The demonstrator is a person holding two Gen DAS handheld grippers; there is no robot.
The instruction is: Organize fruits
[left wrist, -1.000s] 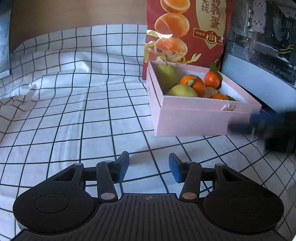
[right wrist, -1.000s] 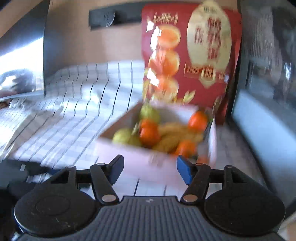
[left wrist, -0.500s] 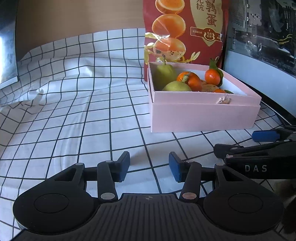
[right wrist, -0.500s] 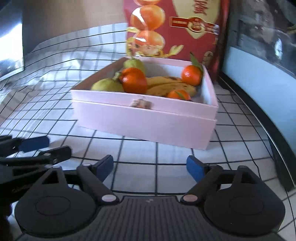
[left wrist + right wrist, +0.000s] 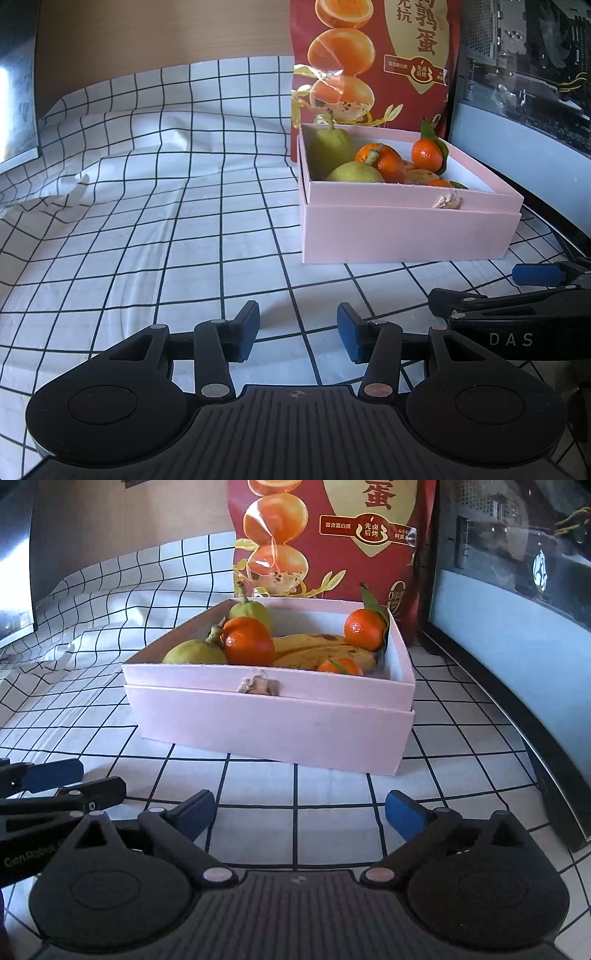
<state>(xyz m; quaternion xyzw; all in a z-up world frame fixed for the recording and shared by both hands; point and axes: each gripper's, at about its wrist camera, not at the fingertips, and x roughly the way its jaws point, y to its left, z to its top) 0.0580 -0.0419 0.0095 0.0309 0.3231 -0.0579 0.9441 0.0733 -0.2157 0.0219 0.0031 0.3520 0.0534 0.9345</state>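
Checked cloth covers the surface (image 5: pixel 147 229). Left view: left tongs (image 5: pixel 297 330) released, holding nothing, low over the cloth. Box (image 5: pixel 406 236) holds pears (image 5: pixel 330 147) and oranges (image 5: pixel 386 162). Right tongs, a blur a second ago, now sit steady at the right edge.

Right view: right tongs (image 5: pixel 299 810) spread wide, empty (wider than half a second ago), box nearer. Bananas (image 5: pixel 325 653) lie among the fruit. All fruit seen sits boxed; a sorted end or an unsorted start, can't tell.
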